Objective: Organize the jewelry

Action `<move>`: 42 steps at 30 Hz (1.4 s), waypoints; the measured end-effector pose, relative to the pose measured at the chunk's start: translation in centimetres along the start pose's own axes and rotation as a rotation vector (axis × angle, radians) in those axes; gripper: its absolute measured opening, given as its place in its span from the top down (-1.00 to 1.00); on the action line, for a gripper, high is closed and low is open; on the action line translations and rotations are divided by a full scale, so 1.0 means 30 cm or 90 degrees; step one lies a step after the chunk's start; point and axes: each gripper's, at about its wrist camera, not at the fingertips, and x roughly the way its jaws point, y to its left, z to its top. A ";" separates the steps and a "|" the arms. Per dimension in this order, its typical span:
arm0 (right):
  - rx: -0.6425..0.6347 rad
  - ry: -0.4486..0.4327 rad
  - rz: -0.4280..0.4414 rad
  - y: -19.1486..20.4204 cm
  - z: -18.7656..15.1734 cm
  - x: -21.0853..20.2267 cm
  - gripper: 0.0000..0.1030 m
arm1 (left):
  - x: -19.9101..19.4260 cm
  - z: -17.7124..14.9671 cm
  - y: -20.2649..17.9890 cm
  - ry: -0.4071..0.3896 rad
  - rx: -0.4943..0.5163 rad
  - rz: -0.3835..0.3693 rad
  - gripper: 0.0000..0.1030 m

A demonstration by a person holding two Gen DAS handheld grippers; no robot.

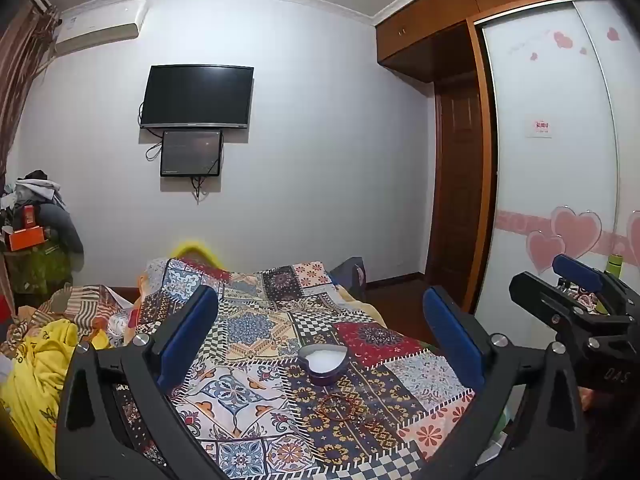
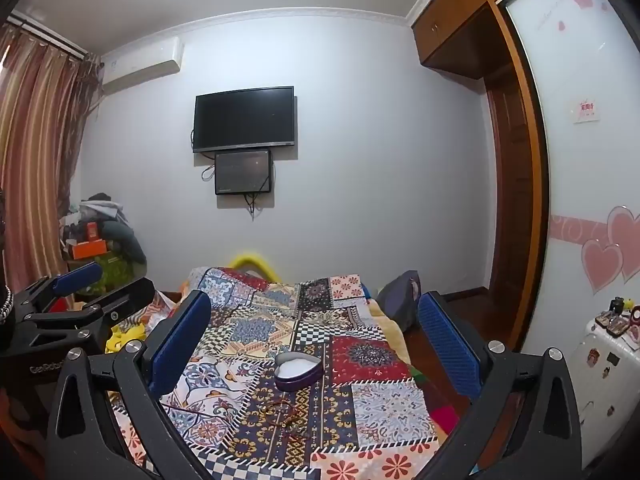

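Both grippers hover over the near end of a bed (image 1: 256,320) covered with a patchwork quilt (image 2: 360,400). Left gripper (image 1: 320,332): jaws spread wide, nothing between them. Right gripper (image 2: 314,332): jaws also spread wide, holding nothing; in the left wrist view it shows at the far right.

Heart-shaped box (image 1: 323,363), dark purple wall, white inside, lid off, sits on the quilt between the jaws in both views. Just near of it lies the jewelry: a thin red bracelet (image 1: 340,406) on the dark blue patch, apart from the box; in the right wrist view more small strands lie beside it, too blurred to separate.

Around: yellow cloth (image 1: 36,368) and rumpled striped bedding at the bed's left. Clothes pile (image 2: 104,232) with an orange box (image 2: 90,249) far left by the striped curtain (image 2: 36,152). Wall-mounted TV (image 2: 244,118) with a smaller dark screen (image 2: 242,172) under it, cables hanging. Air conditioner (image 2: 140,64) upper left. Wardrobe (image 1: 552,160) at right, white sliding door with pink hearts and a small red-lettered sticker, unreadable. Small white cabinet (image 2: 600,380) near right, with small items on top.

Writing: "GenRobo…" partly readable on the left gripper body in the right wrist view; "DAS" on the right gripper body in the left wrist view.
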 end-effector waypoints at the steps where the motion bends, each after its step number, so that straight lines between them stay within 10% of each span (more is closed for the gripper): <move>1: -0.001 0.005 0.000 0.000 0.000 0.002 -1.00 | 0.000 0.000 0.002 0.001 -0.001 0.000 -1.00; 42: 0.002 0.025 0.001 -0.002 -0.021 0.017 -1.00 | 0.043 -0.040 0.023 0.025 -0.003 0.011 -1.00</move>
